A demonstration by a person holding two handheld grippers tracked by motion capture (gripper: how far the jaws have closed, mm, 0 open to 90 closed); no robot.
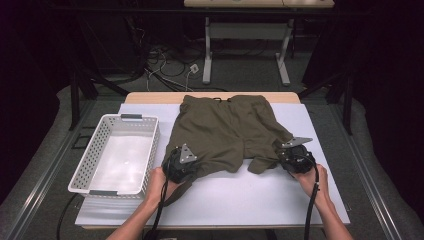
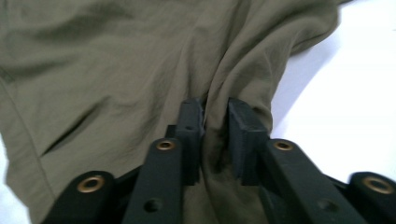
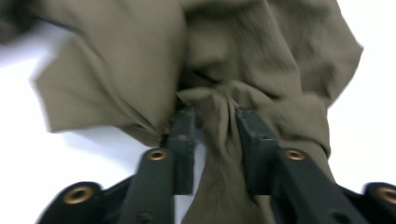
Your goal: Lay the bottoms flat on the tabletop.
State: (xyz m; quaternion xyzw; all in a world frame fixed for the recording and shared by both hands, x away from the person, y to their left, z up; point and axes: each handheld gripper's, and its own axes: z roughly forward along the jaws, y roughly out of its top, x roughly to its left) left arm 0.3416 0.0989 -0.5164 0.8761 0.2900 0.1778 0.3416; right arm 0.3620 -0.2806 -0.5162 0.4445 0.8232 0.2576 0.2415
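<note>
Olive-green cloth is what I have in both hands: a pair of shorts (image 1: pixel 225 130) lying flat on the white sheet that covers the table (image 1: pixel 240 192), waistband at the far edge, leg hems toward me. My left gripper (image 1: pixel 181 161) sits at the hem of the left leg, and in the left gripper view a ridge of fabric (image 2: pixel 215 135) stands between its jaws, which are a little apart with the cloth bunched in the gap; I cannot tell whether the pads really press on it. My right gripper (image 1: pixel 294 156) is at the hem of the right leg, where the fabric is already gathered and lifted into a crumpled fold. In the right gripper view a twist of cloth (image 3: pixel 217 126) runs between those jaws too, with daylight showing beside one pad, so that grip looks loose.

I judge the work to be at its start: both hems are taken up, but the shorts are spread out and no fold has been laid. The white basket (image 1: pixel 120 152) just beside them on the left holds nothing yet.

My fingertips are hidden under the gripper bodies in the high view. The right gripper view is smeared with blur, and the hem edges themselves are buried in the bunched cloth.
</note>
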